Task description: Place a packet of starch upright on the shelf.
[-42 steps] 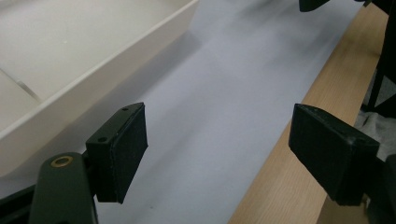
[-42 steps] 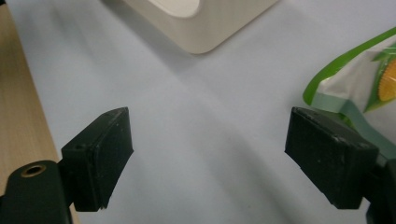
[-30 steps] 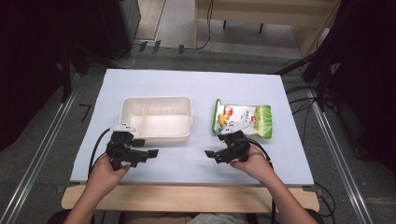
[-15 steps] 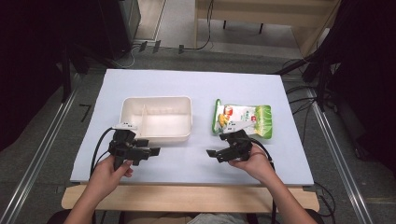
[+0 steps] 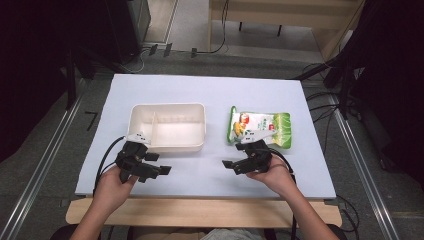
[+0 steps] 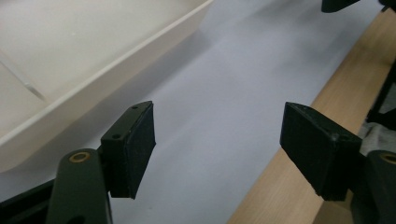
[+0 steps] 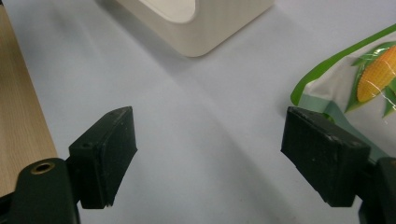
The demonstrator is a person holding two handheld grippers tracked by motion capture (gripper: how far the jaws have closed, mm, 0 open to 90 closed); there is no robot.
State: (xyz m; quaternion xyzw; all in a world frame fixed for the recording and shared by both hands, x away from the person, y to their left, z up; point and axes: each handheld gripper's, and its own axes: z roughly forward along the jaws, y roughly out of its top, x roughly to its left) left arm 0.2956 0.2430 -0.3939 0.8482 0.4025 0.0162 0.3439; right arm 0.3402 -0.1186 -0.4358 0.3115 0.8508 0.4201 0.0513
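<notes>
The left tool (image 5: 165,170) is held open near the tabletop's front edge, just in front of the white tray (image 5: 167,146), with nothing between its pads; its jaws have just been opening after a brief closing. In the left gripper view the two pads stand well apart over bare pale-blue tabletop (image 6: 224,116), with the tray's wall (image 6: 107,79) to one side. The right tool (image 5: 226,163) is likewise held open and empty, close in front of the corn pouch (image 5: 260,127), whose green-edged corner (image 7: 355,79) is seen just beyond one jaw in the right gripper view.

The pouch lies flat on the tabletop, to the right of the tray and apart from it, its printed face up. It is judged to be a soft, light foil or plastic bag with loose contents, so it would likely sag and shift when lifted, and its glossy skin may be slippery. A hold on a flat sealed edge, probably the near one, would seem safest, since the pads can pinch the seam without crushing the contents. The tray is judged thin, stiff and light, easily pushed about if bumped; it has a divider inside and appears empty.
</notes>
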